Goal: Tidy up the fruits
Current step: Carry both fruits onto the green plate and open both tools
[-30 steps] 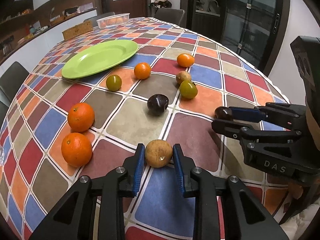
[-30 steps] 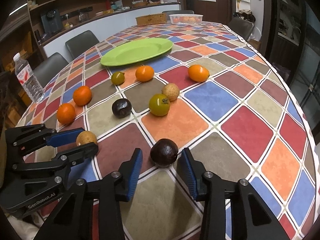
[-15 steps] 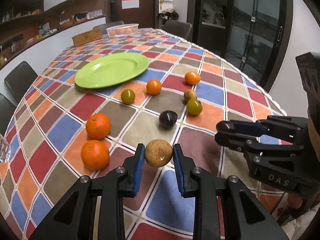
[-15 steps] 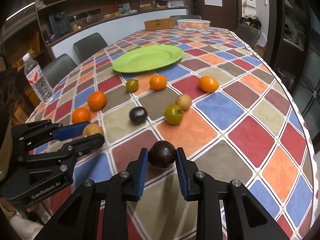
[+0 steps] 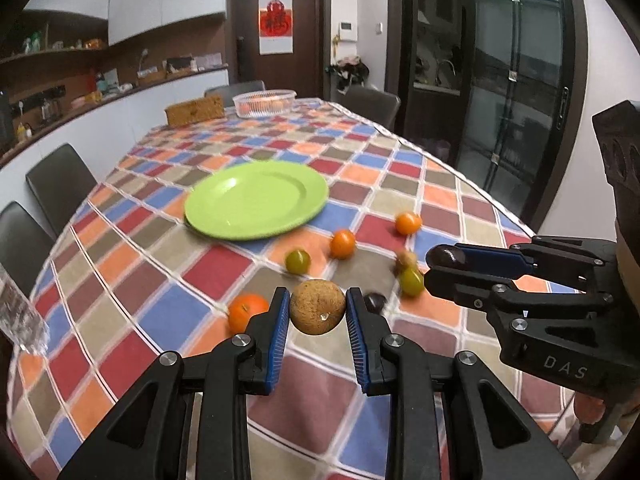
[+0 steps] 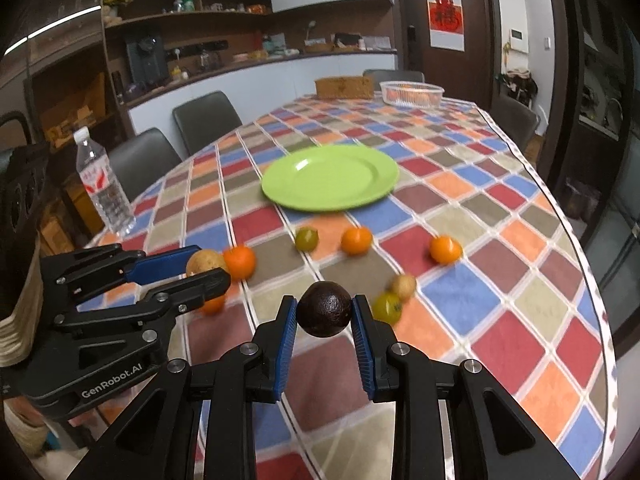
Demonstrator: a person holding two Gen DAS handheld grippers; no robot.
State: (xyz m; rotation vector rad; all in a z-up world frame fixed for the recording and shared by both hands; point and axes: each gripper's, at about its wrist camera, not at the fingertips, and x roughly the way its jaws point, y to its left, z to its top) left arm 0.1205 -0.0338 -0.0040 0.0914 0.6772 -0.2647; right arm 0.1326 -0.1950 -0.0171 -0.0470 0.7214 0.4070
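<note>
carrying to green plate (image 5: pixel 256 200) | left gripper (image 5: pixel 318 312) clamped on tan fruit (image 5: pixel 317 307) | right gripper (image 6: pixel 324 315) clamped on dark fruit (image 6: pixel 324 314) | next: gentle release on plate judged needed

A long bench (image 6: pixel 500 264) under a checked cloth of red, blue, orange and tan fills the room. Dark chairs (image 6: pixel 206 120) line its left side. Far off stands a dark door (image 6: pixel 444 32) bearing a red paper ornament (image 6: pixel 447 14). Wooden shelves (image 6: pixel 192 16) run along the left wall; glass doors (image 5: pixel 516 80) stand right.
</note>
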